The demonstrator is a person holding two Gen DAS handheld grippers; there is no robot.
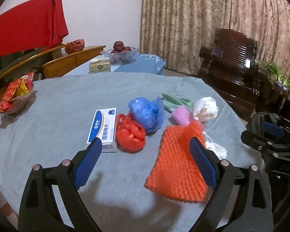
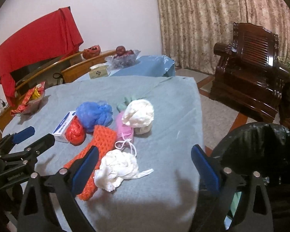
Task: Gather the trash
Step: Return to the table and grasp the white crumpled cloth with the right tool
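Trash lies on a grey-clothed table [image 1: 58, 112]: a white and blue box [image 1: 103, 126], a crumpled red bag [image 1: 130, 133], a blue bag [image 1: 147, 112], an orange foam net [image 1: 177, 160], a pink mask [image 1: 181, 115], green gloves [image 1: 174, 100] and white bags [image 1: 205, 108]. My left gripper [image 1: 145, 147] is open and empty above the near table, between the box and the net. My right gripper [image 2: 145, 154] is open and empty, over a white crumpled bag [image 2: 118, 169]. The black-lined bin [image 2: 261, 150] stands to the right of the table.
A bowl of red snack packets [image 1: 15, 96] sits at the table's left edge. Behind is a second table with a tissue box [image 1: 99, 65] and a glass fruit bowl [image 1: 120, 53]. A dark wooden armchair [image 2: 249, 65] stands to the right, before curtains.
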